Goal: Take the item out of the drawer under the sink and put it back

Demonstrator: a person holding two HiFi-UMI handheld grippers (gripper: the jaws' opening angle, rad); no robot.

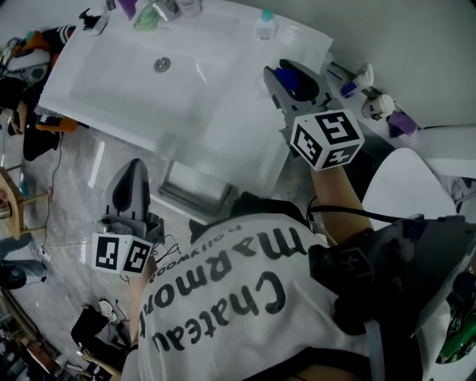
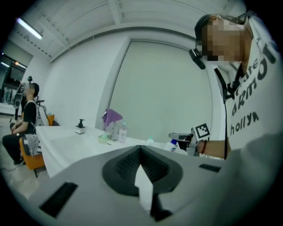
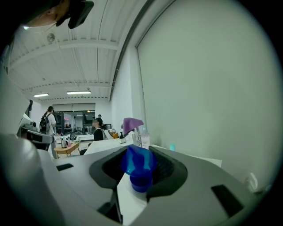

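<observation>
My right gripper [image 1: 286,74] is held over the right front corner of the white sink [image 1: 223,111], shut on a blue plastic item [image 1: 297,83]. In the right gripper view the blue item [image 3: 138,164] fills the gap between the dark pads [image 3: 170,170], and its cap end points toward the camera. My left gripper [image 1: 132,173] hangs lower, above the marble floor left of the drawer [image 1: 195,192] under the sink, which looks pulled out. Its jaws meet with nothing between them, as the left gripper view [image 2: 140,152] also shows.
Small bottles [image 1: 265,26] and a purple cloth [image 1: 126,6] stand along the sink's back rim, with the drain [image 1: 162,65] in the basin. A spray bottle [image 1: 358,80] sits right of the sink. A white rounded fixture [image 1: 405,186] is at the right. A person [image 2: 26,119] sits far left.
</observation>
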